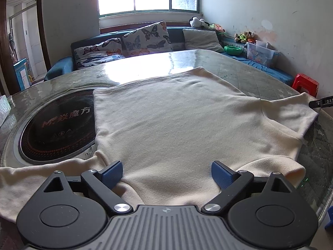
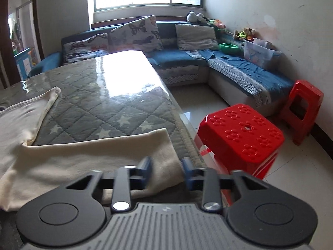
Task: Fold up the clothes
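Observation:
A cream shirt lies spread flat on the table, with one sleeve reaching right and the other trailing off to the near left. My left gripper hovers low over the shirt's near edge, open wide, with only flat cloth under the gap. In the right wrist view the right sleeve runs toward the table's right edge. My right gripper straddles the sleeve's end with a narrow gap. Its blue fingertips look blurred, and the cloth between them lies flat, not pinched.
A round black cooktop is set into the table, partly under the shirt's left side. Two red stools stand just off the table's right edge. A blue sofa with cushions runs behind.

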